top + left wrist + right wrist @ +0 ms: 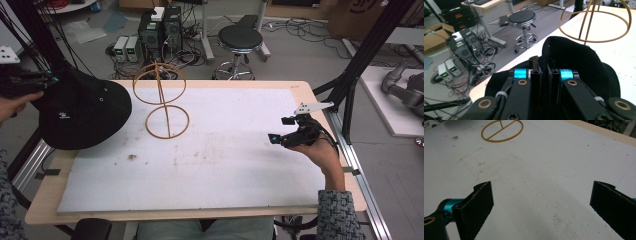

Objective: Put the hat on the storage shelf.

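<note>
Saw one black bucket hat [82, 116] hanging over the left edge of the white table [200, 170], part over the tabletop, part out past it, lifted by its brim. Left gripper [42, 80] clenched on that brim: in the left gripper view, jaws pressed together with a fold of black cloth [574, 57] pinched between them. Right gripper [284, 131] released, jaws standing wide apart above bare tabletop near the right side, nothing between them [541, 202].

Judged the hat soft and light: limp fabric, sagging from the pinch, unlikely to slip from padded jaws but sure to droop and fold. Best taken at the brim, as held, with a second pinch on the opposite brim to spread the crown open.

Counted one hat stand [162, 100] of yellow-brown wire, upright toward the far middle of the table, just beside the hat but apart from it: one ring as base, one central post, hoops at the top. Probably light and easy to tip if the hat dragged across it.

Counted two grippers, one hat, one stand, one stool [240, 45] on the floor beyond the table
</note>
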Motion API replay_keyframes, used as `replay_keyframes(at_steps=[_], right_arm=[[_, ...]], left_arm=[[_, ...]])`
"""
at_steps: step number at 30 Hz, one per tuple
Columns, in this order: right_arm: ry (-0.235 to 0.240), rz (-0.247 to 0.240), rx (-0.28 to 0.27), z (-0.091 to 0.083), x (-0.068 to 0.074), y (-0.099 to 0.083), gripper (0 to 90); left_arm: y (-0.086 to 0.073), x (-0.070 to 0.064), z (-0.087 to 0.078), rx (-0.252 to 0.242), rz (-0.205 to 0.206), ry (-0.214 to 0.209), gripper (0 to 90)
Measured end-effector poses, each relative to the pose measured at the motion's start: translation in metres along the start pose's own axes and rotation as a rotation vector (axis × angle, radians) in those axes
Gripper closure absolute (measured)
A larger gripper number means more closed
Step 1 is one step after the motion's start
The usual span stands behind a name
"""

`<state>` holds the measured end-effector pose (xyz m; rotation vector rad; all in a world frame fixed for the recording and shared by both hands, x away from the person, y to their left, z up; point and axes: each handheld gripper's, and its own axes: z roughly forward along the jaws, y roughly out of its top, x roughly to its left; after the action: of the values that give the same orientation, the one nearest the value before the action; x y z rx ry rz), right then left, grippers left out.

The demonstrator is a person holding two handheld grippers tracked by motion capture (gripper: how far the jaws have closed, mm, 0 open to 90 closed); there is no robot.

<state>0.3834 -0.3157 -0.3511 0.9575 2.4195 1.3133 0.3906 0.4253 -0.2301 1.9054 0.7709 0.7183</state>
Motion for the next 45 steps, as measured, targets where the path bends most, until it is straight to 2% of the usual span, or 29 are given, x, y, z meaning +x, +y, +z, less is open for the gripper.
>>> replay_keyframes(at_steps=[9,18,27,34,45], right_arm=[[-0.003,0.003,-0.001,-0.002,0.0,-0.001,4.7],[-0.01,-0.004,0.002,-0.004,0.002,-0.001,4.7],[-0.01,-0.007,0.01,-0.003,0.004,-0.002,4.7],[-0.021,-0.002,0.011,-0.006,0.005,-0.003,4.7],[-0.039,0.002,0.004,-0.016,0.011,-0.009,4.7]], left_arm=[[0.029,0.002,-0.019,-0.035,0.009,0.017,84.9],[0.05,0.005,-0.022,-0.077,-0.002,0.006,84.9],[0.063,0.006,-0.022,-0.143,-0.022,-0.02,84.9],[0.074,0.006,-0.012,-0.159,-0.018,-0.051,84.9],[0.092,0.001,0.014,-0.182,-0.013,-0.095,84.9]])
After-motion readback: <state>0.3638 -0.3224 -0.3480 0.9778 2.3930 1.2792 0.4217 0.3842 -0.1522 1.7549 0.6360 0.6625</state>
